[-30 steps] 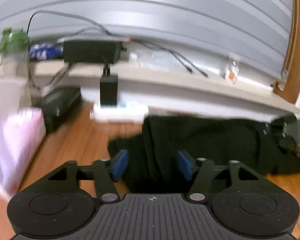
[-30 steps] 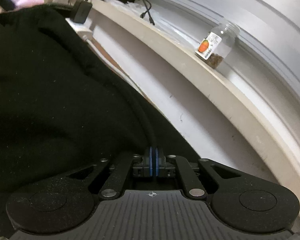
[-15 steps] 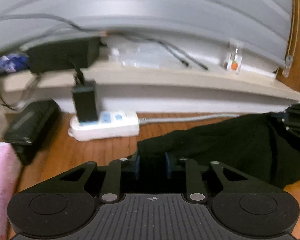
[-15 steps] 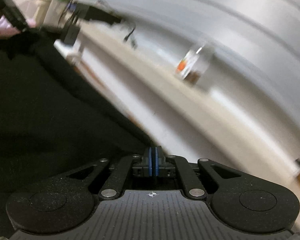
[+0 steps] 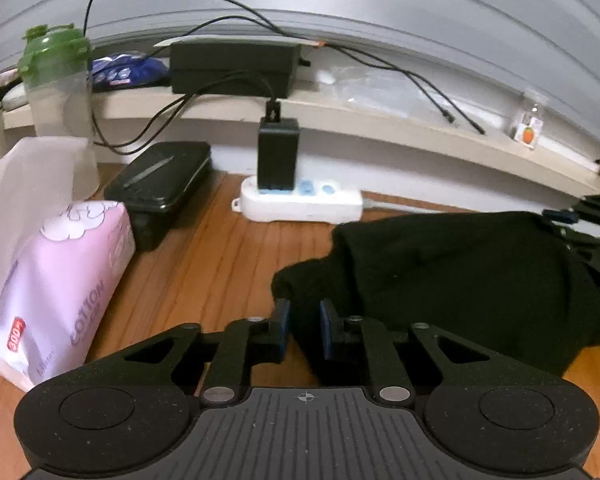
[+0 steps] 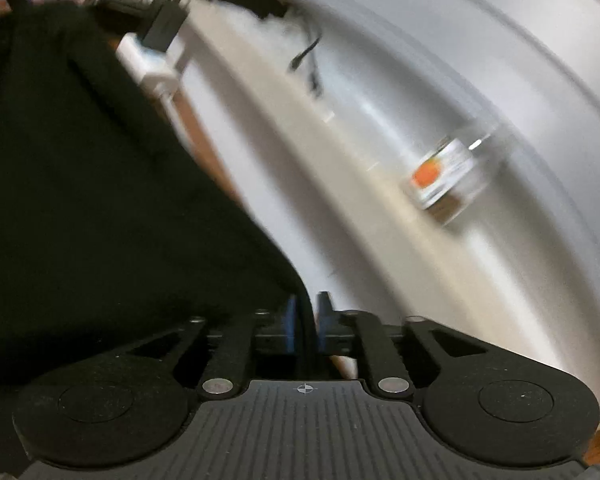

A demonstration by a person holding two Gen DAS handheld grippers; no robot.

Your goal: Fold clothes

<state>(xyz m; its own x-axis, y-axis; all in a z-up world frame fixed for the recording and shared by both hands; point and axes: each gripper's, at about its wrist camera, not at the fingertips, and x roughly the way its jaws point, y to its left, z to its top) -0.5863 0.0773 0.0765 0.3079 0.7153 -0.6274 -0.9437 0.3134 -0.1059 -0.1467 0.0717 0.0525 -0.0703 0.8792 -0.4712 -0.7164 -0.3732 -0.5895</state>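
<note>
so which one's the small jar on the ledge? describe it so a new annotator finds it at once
Start at the long beige ledge below the grey panelled wall, and follow it right, past the black box and the loose cable ends. The small jar stands alone near the ledge's right end. It is the only clear container with an orange fruit picture on its white label, unlike the big green-lidded bottle at far left.

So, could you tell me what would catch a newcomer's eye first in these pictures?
The black garment spread on the wooden table, with both grippers at its edges. Next, the pink tissue pack at the left, and the white power strip with its black adapter by the back ledge.
</note>
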